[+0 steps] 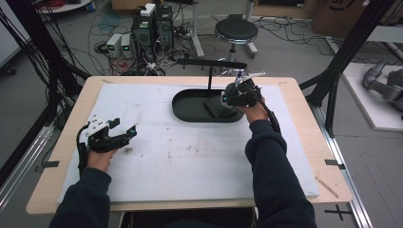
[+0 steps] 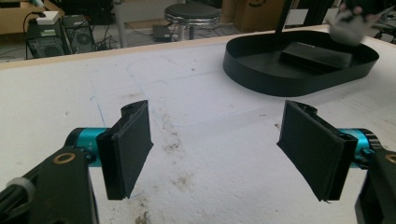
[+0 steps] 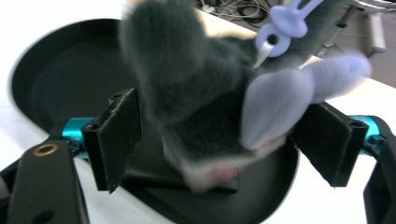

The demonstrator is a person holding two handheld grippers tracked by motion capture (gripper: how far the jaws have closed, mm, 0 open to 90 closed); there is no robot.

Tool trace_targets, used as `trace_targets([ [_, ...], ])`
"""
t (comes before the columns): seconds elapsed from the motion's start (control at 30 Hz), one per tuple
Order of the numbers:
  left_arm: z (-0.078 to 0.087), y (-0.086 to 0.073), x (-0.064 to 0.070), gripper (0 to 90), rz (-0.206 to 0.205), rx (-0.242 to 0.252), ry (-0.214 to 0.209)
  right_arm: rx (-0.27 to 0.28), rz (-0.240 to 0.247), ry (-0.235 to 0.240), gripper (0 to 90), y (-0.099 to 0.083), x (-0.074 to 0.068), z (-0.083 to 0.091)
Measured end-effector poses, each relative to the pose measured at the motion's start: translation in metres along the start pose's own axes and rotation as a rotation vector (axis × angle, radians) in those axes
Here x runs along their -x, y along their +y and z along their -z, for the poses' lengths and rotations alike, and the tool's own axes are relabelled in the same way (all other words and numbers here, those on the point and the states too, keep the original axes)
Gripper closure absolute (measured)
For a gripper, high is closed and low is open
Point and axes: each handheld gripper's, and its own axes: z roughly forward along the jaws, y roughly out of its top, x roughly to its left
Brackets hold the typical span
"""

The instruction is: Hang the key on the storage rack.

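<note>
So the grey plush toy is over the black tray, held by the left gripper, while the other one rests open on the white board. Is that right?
Not quite: it is the right gripper that has the grey plush toy between its jaws over the black tray, as the right gripper view shows. The left gripper is the one that rests open over the white board.

We see wide bare board (image 1: 190, 161) between the two hands, free to cross. Toward the far edge the black tray (image 1: 190, 111) blocks the way with its raised wall, and a thin post (image 1: 209, 76) with a crossbar (image 1: 211, 63) stands over it, barring passage from above.
</note>
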Motion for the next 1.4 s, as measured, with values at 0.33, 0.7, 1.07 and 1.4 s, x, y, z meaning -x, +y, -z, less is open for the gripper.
trace_targets([
  [0.33,0.000,0.000,0.001,25.5,-0.003,-0.004,-0.003,0.101,0.096,0.061,19.3,-0.008,-0.011,0.041],
  [0.7,0.000,0.000,0.001,25.5,0.002,-0.002,-0.005,0.177,0.122,0.048,19.3,-0.062,-0.009,0.099],
  [1.07,-0.003,-0.002,0.005,25.5,-0.007,-0.008,-0.003,0.139,0.102,-0.024,19.3,-0.133,-0.003,0.112],
  [1.4,-0.001,-0.001,0.007,25.5,-0.017,0.006,-0.016,0.155,0.098,-0.063,19.3,-0.136,-0.001,0.114],
])
